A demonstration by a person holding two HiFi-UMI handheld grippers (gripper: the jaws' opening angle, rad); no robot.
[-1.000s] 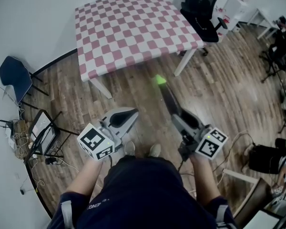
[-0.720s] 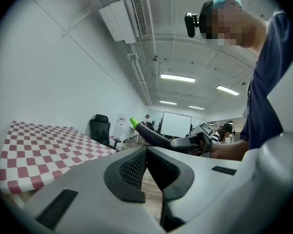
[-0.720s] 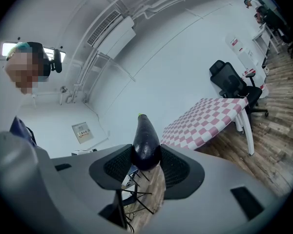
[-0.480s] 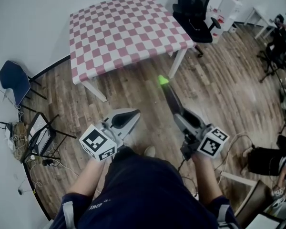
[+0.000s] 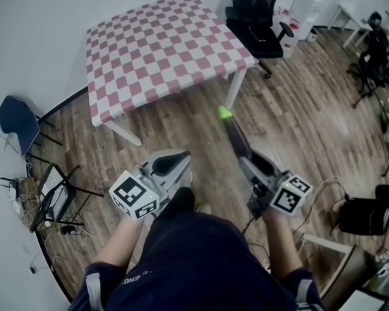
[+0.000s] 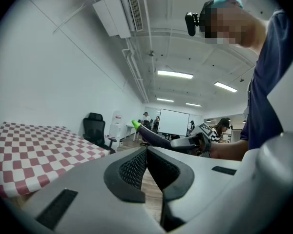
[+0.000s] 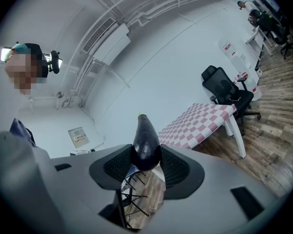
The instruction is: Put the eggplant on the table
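Grip solid: right gripper (image 5: 247, 162) pinches the eggplant (image 5: 234, 135) by its blunt end, green tip out at 12 o'clock. Left gripper (image 5: 180, 157) pressed together, empty. Table (image 5: 162, 44) sits well apart, 11 o'clock of the person. Pickup looks done; carry-over and set-down on the checkered top remain, I'd say.

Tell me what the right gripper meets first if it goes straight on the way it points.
Probably the near edge of the checkered table: the right gripper, shut on the eggplant, points toward it. Whether it strikes the edge or passes above the top is unclear.
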